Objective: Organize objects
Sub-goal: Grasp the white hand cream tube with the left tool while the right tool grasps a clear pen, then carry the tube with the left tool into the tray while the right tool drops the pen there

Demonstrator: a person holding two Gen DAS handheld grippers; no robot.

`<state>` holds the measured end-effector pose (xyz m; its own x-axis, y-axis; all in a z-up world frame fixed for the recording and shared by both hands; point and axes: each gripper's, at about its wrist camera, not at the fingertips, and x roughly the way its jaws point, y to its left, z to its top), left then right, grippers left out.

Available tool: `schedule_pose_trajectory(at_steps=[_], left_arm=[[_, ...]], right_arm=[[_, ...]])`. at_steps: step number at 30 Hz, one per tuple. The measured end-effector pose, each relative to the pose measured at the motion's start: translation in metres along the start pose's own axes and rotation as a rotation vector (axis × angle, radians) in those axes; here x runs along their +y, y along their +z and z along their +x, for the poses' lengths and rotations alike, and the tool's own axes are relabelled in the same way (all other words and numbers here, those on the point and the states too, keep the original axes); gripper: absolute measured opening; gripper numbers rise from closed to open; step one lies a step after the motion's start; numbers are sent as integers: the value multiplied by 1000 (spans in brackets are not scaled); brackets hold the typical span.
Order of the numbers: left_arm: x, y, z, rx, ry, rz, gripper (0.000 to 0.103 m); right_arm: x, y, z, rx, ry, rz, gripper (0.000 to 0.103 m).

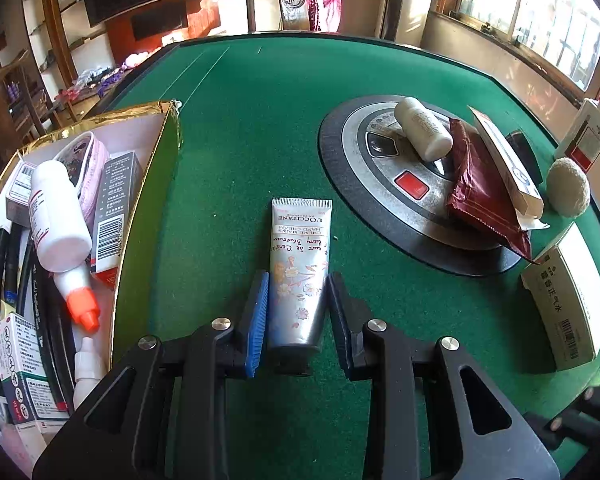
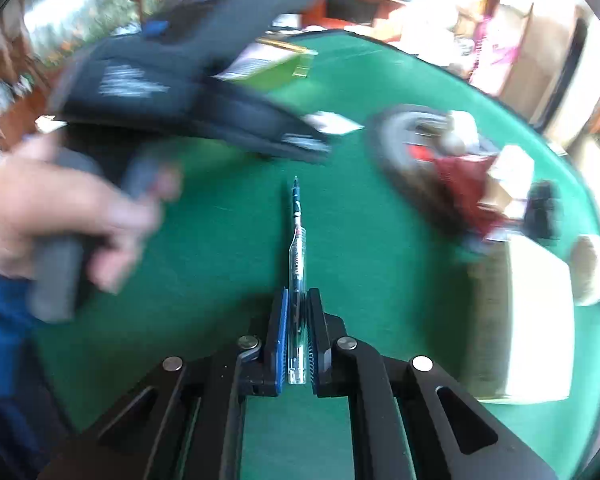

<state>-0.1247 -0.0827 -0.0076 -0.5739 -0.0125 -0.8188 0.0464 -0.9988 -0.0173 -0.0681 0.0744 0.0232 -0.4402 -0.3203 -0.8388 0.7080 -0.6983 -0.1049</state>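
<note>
Progress looked partial. From the left wrist, the left gripper (image 1: 298, 312) pinched a hand cream tube (image 1: 299, 268), while the box (image 1: 148, 216) at nine o'clock already held bottles and cartons. Items remained on the round console (image 1: 380, 184) at two o'clock. From the right wrist, the right gripper (image 2: 297, 344) was clamped on a pen (image 2: 297, 280) above green felt.

My two wrist cameras look steeply down along each gripper, close over the green desk (image 1: 260, 128). Both share its round console (image 1: 396, 184), toward two o'clock in each.
</note>
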Motion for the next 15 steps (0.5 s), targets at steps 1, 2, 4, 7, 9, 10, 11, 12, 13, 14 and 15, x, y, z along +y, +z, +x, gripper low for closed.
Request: schedule_pose_trajectory(at_steps=[1, 2, 4, 7, 9, 10, 11, 12, 13, 14, 15], left_arm=[[-1, 0, 0, -3, 5, 1, 29], [0, 0, 0, -5, 4, -2, 29], [3, -1, 0, -4, -6, -12, 29], [13, 1, -3, -6, -102, -83, 28], [18, 4, -9, -40, -95, -96, 28], [20, 5, -13, -62, -96, -104, 28], [22, 6, -16, -73, -114, -119, 28], [24, 7, -18, -78, -131, -126, 28], [25, 7, -20, -85, -147, -136, 28], [25, 8, -22, -93, -161, -142, 28], [24, 9, -24, -98, -168, -137, 28]], right_arm=[[-8, -2, -1, 1, 2, 3, 6], [-15, -3, -1, 0, 6, 18, 6], [-23, -4, -1, -17, -1, 52, 6], [-40, -4, -9, -78, 65, 153, 6], [-40, -3, -14, -117, 83, 196, 6], [-42, -3, -14, -134, 88, 213, 6], [-44, -4, -14, -145, 93, 223, 6], [-40, -5, -16, -154, 100, 228, 6], [-40, -6, -19, -161, 107, 232, 6], [-41, -6, -22, -172, 107, 235, 6], [-44, -1, -21, -183, 107, 239, 6]])
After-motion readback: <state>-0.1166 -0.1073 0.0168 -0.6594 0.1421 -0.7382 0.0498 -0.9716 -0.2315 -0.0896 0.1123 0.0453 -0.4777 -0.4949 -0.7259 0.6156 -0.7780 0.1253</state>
